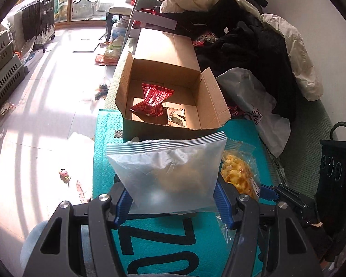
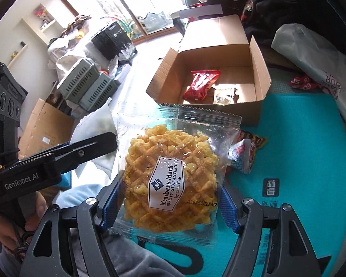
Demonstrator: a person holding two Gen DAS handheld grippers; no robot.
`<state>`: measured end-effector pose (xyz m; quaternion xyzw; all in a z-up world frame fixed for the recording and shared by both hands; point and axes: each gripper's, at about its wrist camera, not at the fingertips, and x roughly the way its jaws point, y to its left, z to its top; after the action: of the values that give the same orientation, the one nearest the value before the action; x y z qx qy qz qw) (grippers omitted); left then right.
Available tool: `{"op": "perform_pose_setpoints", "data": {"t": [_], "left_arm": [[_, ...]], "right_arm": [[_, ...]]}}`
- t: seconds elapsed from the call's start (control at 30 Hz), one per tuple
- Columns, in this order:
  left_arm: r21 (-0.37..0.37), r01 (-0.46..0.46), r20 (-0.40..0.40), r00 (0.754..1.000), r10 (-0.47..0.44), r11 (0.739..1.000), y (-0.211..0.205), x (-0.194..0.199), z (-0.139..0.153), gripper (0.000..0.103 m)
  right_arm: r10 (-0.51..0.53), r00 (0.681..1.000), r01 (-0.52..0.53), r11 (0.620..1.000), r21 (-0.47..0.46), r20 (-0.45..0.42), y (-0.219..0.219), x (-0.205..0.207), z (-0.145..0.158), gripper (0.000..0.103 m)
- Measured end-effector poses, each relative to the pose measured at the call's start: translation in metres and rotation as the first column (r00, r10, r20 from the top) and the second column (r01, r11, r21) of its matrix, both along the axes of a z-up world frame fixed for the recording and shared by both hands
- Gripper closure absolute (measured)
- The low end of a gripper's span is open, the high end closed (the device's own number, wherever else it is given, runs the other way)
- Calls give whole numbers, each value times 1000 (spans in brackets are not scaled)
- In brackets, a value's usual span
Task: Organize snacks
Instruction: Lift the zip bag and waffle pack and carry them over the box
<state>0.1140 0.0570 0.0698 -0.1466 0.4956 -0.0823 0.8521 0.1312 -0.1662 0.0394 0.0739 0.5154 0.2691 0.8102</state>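
My left gripper (image 1: 170, 202) is shut on a frosted zip bag (image 1: 170, 173) and holds it above the teal mat. My right gripper (image 2: 169, 204) is shut on a clear packet of a yellow waffle pastry (image 2: 170, 173), also seen to the right in the left wrist view (image 1: 238, 173). An open cardboard box (image 1: 216, 101) stands just ahead on the mat; in the right wrist view the box (image 2: 260, 69) is ahead too. Inside lie a red snack pack (image 1: 153, 99) (image 2: 201, 82) and a small brownish pack (image 1: 176, 117) (image 2: 226, 95).
A teal bubble mat (image 1: 173, 242) (image 2: 299, 150) covers the sofa seat. Small snack packets (image 2: 244, 152) lie on it right of the pastry. Piled clothes (image 1: 253, 41) and a white plastic bag (image 1: 260, 106) lie to the right. Floor with crates (image 1: 2, 73) is left.
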Motion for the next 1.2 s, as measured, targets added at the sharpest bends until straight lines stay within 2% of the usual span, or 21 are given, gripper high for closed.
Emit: {"op": "perform_pose_setpoints", "data": {"t": [0.37,0.77,0.9,1.2], "left_arm": [[-7,3,34,999,-3,1000,4,83,1,42],[33,31,83,996,-33,999,7,172,-11,42],[83,22,88,996,-30,996,7,193,-23,42],[145,21,27,999,-25,989,6,228,-62,42]], "right_arm": [[-14,994,16,1000,-21,104,9,76,20,30],[-51,978,64,996,-60,204,17,156,25,30],[-57,969,82,992,-95,241,21,180,18,30],[-75,968,113,982,-151,238,32,214,-7,30]]}}
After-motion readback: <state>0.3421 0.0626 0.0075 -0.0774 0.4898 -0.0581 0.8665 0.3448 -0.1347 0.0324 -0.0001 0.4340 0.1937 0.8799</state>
